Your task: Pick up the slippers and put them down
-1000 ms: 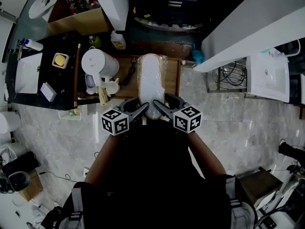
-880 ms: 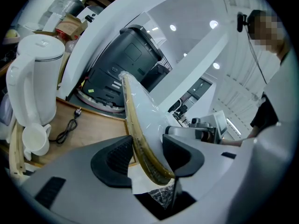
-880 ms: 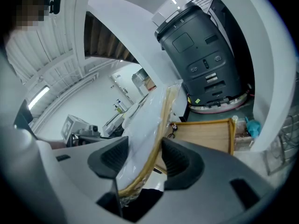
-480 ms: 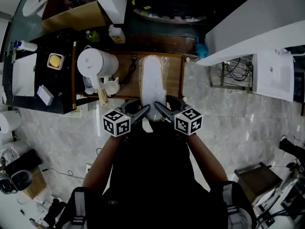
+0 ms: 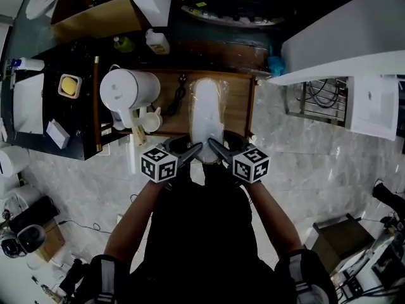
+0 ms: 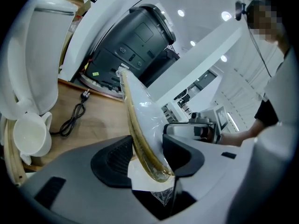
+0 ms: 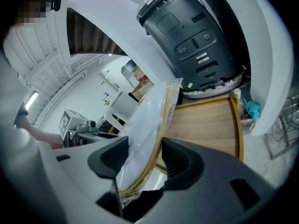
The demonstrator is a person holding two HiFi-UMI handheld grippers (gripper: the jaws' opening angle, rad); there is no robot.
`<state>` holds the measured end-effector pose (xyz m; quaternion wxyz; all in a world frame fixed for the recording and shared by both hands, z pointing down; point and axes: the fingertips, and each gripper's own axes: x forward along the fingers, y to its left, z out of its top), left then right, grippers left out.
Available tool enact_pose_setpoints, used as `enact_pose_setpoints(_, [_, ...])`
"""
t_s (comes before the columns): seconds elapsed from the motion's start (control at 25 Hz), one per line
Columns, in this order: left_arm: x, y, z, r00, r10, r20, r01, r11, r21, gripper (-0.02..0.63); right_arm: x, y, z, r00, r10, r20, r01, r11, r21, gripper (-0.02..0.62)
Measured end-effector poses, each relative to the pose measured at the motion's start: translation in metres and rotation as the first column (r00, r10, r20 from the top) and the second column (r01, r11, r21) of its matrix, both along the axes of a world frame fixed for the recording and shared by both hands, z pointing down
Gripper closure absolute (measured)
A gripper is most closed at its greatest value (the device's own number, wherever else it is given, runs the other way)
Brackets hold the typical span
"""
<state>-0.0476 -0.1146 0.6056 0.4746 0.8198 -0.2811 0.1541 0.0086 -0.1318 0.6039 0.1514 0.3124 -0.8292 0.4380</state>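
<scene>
A pair of white slippers with tan soles, wrapped in clear plastic (image 5: 207,113), lies lengthwise over the wooden tabletop (image 5: 239,109). My left gripper (image 5: 193,152) and right gripper (image 5: 216,149) both grip its near end from either side. In the left gripper view the slippers (image 6: 140,120) stand on edge between the jaws of the left gripper (image 6: 147,155), and the pads press on them. The right gripper view shows the slippers (image 7: 148,118) clamped the same way in the right gripper (image 7: 145,158). Whether the far end touches the wood, I cannot tell.
A white kettle (image 5: 126,92), a white cup (image 5: 150,120) and a black cord (image 5: 178,97) sit on the left part of the tabletop. A black appliance (image 6: 135,36) stands behind it. A dark counter (image 5: 38,62) lies to the left, a white shelf (image 5: 342,37) to the right.
Both grippers have sunk together toward the wooden tabletop with the slippers still held between them. The jaws keep the same width.
</scene>
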Motion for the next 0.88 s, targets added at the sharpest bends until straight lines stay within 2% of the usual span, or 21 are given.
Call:
enact_pose_setpoints(0.4, [0.0, -0.027, 0.053, 0.999, 0.039, 0.011, -0.039, 0.997, -0.065, 0.411, 0.0, -0.027, 0.051, 0.998, 0.041, -0.045, -0.043, 0.998, -0.037, 0.368])
enact_pose_setpoints(0.76, [-0.004, -0.043, 0.095, 0.996, 0.077, 0.05, -0.071, 0.991, -0.112, 0.411, -0.004, -0.042, 0.094, 0.995, 0.035, -0.091, -0.041, 0.997, -0.066, 0.368])
enact_pose_setpoints(0.88, [-0.005, -0.048, 0.106, 0.997, 0.066, 0.047, -0.06, 0.99, -0.13, 0.411, -0.006, -0.047, 0.104, 0.993, 0.035, -0.11, -0.042, 0.997, -0.069, 0.368])
